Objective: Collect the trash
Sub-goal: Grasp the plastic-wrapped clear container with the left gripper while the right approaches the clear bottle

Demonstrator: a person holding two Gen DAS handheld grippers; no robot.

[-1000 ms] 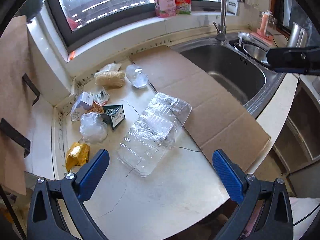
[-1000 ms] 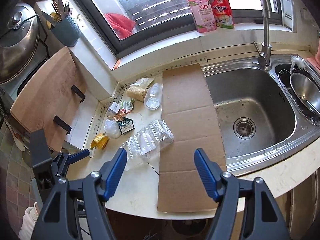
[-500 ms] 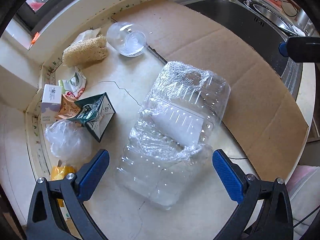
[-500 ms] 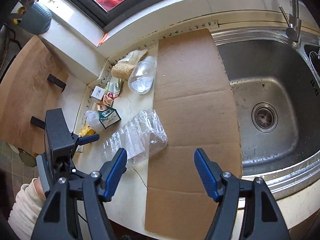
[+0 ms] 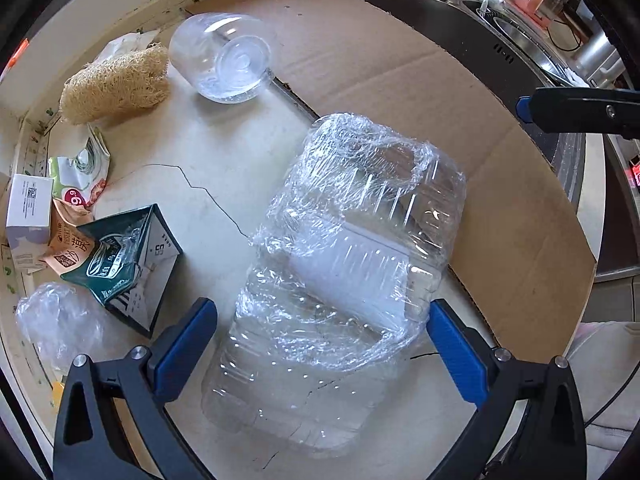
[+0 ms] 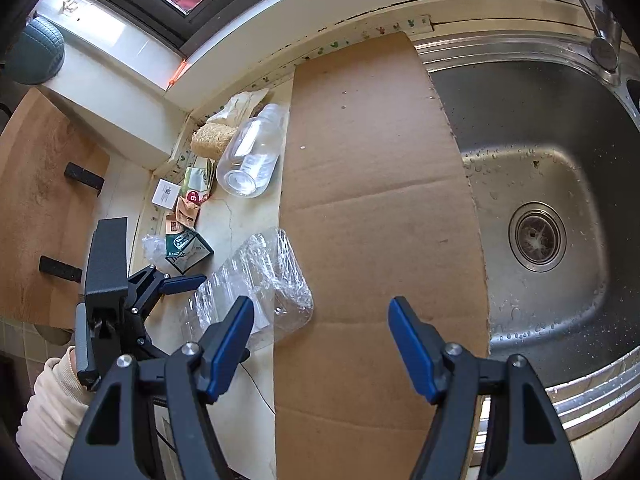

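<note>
Your left gripper point(image 5: 320, 344) hangs spread wide, its blue pads flanking the near end of the clear plastic tray point(image 5: 344, 272), which lies on the counter point(image 5: 224, 160) overlapping the cardboard sheet point(image 6: 376, 184). Your right gripper point(image 6: 320, 344), also spread and holding nothing, hovers over the cardboard sheet beside the sink point(image 6: 536, 184).

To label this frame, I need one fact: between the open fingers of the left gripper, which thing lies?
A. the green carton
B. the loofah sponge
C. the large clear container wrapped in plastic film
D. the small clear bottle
C: the left gripper is open and straddles the film-wrapped container; nothing else lies between its fingers.
</note>
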